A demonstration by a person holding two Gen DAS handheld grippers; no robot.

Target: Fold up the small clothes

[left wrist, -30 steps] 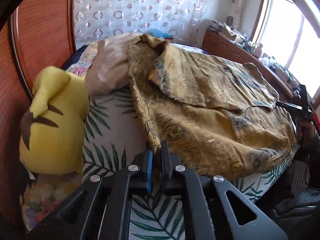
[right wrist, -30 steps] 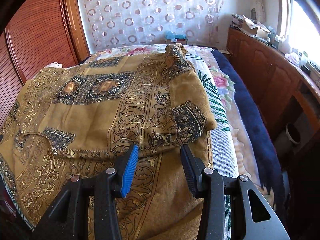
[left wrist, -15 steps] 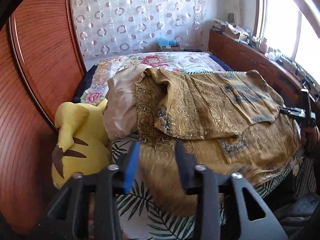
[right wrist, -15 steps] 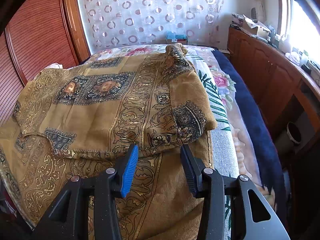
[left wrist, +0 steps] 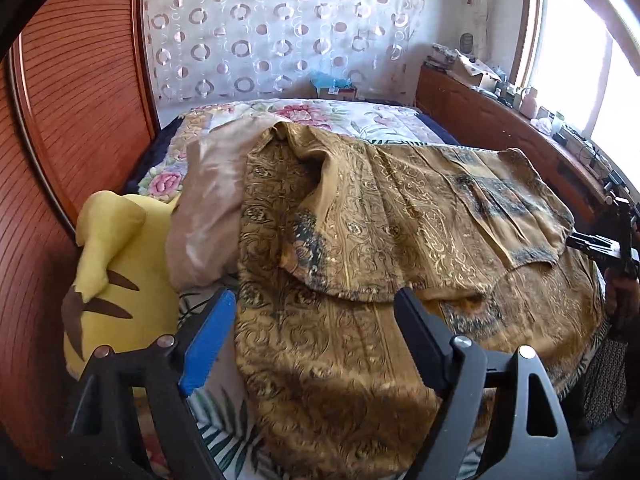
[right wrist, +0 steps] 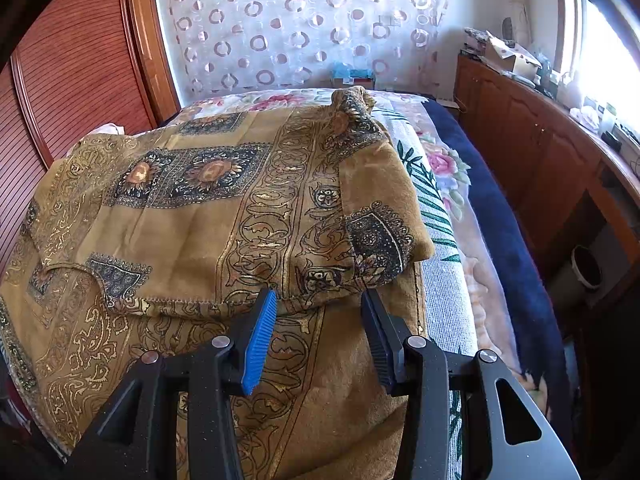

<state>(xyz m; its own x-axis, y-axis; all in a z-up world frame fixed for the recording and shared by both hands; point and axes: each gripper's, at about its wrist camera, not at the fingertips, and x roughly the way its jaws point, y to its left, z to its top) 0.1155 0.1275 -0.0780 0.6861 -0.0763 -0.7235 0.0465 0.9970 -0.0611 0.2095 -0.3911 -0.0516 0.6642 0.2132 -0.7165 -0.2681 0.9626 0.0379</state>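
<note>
A big golden-brown garment (left wrist: 360, 240) with swirly gold patterns and dark flower squares lies spread on the bed (left wrist: 352, 114). Part of it is folded over, so a top layer lies on a bottom layer, and the edge of that fold runs across just ahead of both grippers.

The left gripper (left wrist: 316, 312) hangs over the near edge of the garment. Its jaws are spreading apart, one with a blue pad and one black. The cloth lies under the gap between them, but the pads do not press on it. Nothing is pinched.

The right gripper (right wrist: 320, 312) sits at the other side of the garment, right at the folded edge. Its jaws are partly apart. The hem of the top layer lies at the tips, between the two pads, but I cannot tell if the pads touch it. In the left view this gripper shows far to the right, at the garment's edge.

Just to the left of the left gripper is a yellow plush toy (left wrist: 116, 276) with brown stripes. Ahead of the toy, a pale pink cloth (left wrist: 208, 208) lies touching the garment. The flowery bed cover (right wrist: 444, 168) goes on ahead of the grippers. A wooden cabinet (right wrist: 532, 148) stands to the right of the right gripper, and a curtain with rings (right wrist: 304, 20) hangs far ahead.
</note>
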